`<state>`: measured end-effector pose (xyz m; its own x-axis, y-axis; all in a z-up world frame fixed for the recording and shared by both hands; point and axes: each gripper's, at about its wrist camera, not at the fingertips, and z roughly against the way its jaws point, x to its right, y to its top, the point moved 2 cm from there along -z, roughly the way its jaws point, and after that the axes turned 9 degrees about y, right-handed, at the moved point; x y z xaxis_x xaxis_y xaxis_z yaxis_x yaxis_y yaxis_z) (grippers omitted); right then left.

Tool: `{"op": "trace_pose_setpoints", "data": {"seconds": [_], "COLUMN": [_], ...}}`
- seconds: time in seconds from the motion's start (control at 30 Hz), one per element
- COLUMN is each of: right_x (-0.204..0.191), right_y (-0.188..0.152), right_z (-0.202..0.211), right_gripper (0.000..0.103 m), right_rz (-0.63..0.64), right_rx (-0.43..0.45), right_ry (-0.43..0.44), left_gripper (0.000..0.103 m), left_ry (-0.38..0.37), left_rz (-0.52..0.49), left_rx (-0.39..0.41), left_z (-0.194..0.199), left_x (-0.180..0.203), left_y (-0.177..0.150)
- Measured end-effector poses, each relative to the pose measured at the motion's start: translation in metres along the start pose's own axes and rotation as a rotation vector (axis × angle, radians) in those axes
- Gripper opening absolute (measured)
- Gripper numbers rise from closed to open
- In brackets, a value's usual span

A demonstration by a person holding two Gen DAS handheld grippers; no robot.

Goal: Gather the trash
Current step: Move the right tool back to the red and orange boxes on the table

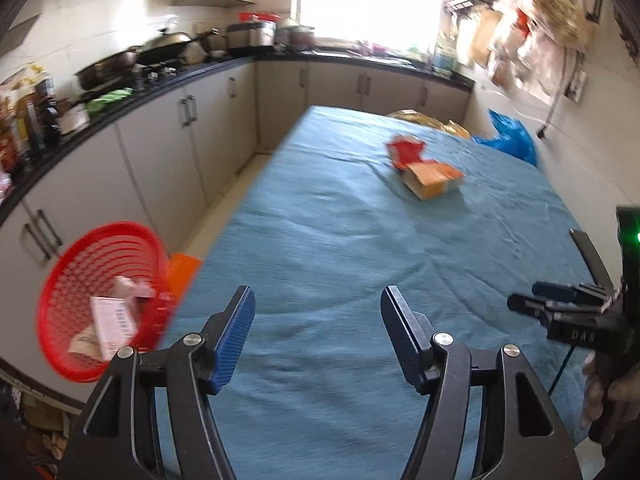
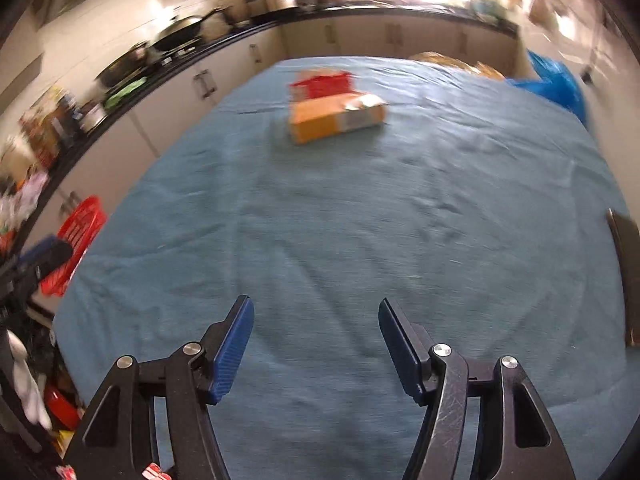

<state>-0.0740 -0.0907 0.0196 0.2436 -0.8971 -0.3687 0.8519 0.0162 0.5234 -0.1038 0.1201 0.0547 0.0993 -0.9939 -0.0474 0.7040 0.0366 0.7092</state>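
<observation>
1. Over the near part of the blue cloth, the left gripper hangs with its jaws apart and nothing between them.
2. Ahead of it and a little to its right lie an orange box and a red box, touching each other, the red one farther off.
3. To its left, off the cloth's edge, a red basket holds a white carton and other pale scraps; an orange thing sits just behind the basket.
4. At its right the right gripper shows from the side, a hand on its grip.
5. In the right wrist view the right gripper is likewise released, jaws spread and empty, above the cloth.
6. The orange box lies well ahead of it, nearly centred, with the red box touching behind.
7. The basket is far to its left, beside the left gripper, whose tip alone shows there.
8. Beyond the table's far right corner sits a blue bag.
9. Both views are blurred.
</observation>
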Motion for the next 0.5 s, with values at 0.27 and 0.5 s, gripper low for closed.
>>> {"op": "trace_pose_setpoints", "data": {"seconds": [0.27, 0.5], "right_x": [0.024, -0.006], "right_y": [0.053, 0.147], "right_z": [-0.017, -0.059], "right_gripper": [0.073, 0.078], "right_rz": [-0.060, 0.042], "right_rx": [0.019, 0.063], "right_ry": [0.003, -0.027], "left_gripper": [0.064, 0.064], "left_ry": [-0.040, -0.051], "left_rz": [-0.029, 0.024], "left_rx": [-0.037, -0.072], "left_z": [-0.020, -0.037], "left_x": [0.026, 0.007], "left_y": [0.001, 0.000]}}
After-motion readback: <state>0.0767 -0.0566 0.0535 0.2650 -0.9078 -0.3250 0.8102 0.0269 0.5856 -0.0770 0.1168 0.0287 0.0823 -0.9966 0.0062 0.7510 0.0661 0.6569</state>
